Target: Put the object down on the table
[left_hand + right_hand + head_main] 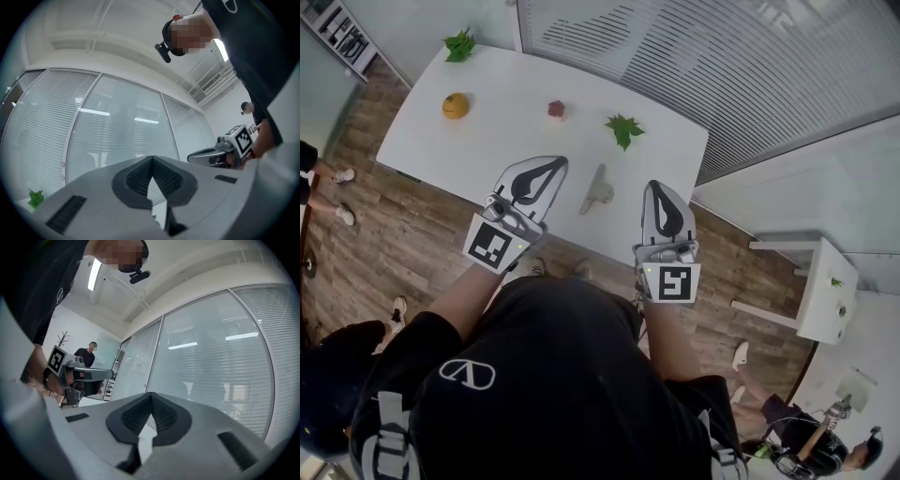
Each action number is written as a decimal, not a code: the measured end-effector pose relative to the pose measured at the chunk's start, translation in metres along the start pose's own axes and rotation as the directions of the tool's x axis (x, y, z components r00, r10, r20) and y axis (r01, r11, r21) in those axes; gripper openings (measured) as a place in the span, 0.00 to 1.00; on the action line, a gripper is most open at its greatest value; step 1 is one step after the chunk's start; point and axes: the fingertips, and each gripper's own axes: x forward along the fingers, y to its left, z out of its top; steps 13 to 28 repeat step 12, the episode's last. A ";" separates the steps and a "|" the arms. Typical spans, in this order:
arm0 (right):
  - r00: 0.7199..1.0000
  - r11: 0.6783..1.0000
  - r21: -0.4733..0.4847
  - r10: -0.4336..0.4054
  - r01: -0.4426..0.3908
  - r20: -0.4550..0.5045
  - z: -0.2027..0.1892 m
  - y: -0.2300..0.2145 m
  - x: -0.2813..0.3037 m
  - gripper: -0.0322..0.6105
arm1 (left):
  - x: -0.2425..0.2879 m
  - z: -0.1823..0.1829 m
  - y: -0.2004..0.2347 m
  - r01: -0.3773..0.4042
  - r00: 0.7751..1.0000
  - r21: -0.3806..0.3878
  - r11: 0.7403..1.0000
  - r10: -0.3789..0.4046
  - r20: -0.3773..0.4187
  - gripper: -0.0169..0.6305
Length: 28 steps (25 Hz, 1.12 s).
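Head view first: both grippers sit over the near edge of the white table (497, 141), pointing away from the person. The left gripper (551, 169) is at about 7 o'clock from the table's middle and the right gripper (659, 192) at about 4 o'clock.

Between them there's a small grey object (598, 190) lying flat on the tabletop. Neither gripper touches it, and honestly I can't make out what it is from up here.

From that grey thing:
- orange (455, 105) at roughly 10 o'clock, well apart
- little reddish item (556, 110) at about 11 o'clock
- green leaf (623, 128) at 1 o'clock, fairly near
- second leafy sprig (459, 44) way out at the far left corner

Left gripper view: the jaws are pressed together at the tips, with just the usual notch behind them and nothing in it. It's tilted up at a glass wall with blinds (117, 122), so no tabletop shows between the jaws. The other gripper pokes in at 3 o'clock.

Right gripper view is the same deal, tips meeting and nothing pinched. The left one shows at 9 o'clock, with a person in dark clothes (86, 356) standing way behind it.

So both are closed and empty, and the grey object is down on the table.
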 end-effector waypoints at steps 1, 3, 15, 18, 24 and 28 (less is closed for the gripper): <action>1.000 1.000 -0.005 -0.003 0.003 0.013 0.002 -0.001 0.000 0.05 | 0.000 0.000 0.000 -0.001 1.000 0.002 1.000 0.001 0.001 0.03; 1.000 1.000 -0.016 -0.008 0.009 0.025 0.003 -0.004 0.000 0.05 | -0.001 0.000 0.002 -0.002 1.000 0.006 1.000 0.002 0.002 0.03; 1.000 1.000 0.004 -0.017 0.017 0.009 0.001 -0.005 -0.001 0.05 | 0.000 -0.001 0.001 -0.005 1.000 0.004 1.000 0.005 -0.002 0.03; 1.000 1.000 0.004 -0.017 0.017 0.009 0.001 -0.005 -0.001 0.05 | 0.000 -0.001 0.001 -0.005 1.000 0.004 1.000 0.005 -0.002 0.03; 1.000 1.000 0.004 -0.017 0.017 0.009 0.001 -0.005 -0.001 0.05 | 0.000 -0.001 0.001 -0.005 1.000 0.004 1.000 0.005 -0.002 0.03; 1.000 1.000 0.004 -0.017 0.017 0.009 0.001 -0.005 -0.001 0.05 | 0.000 -0.001 0.001 -0.005 1.000 0.004 1.000 0.005 -0.002 0.03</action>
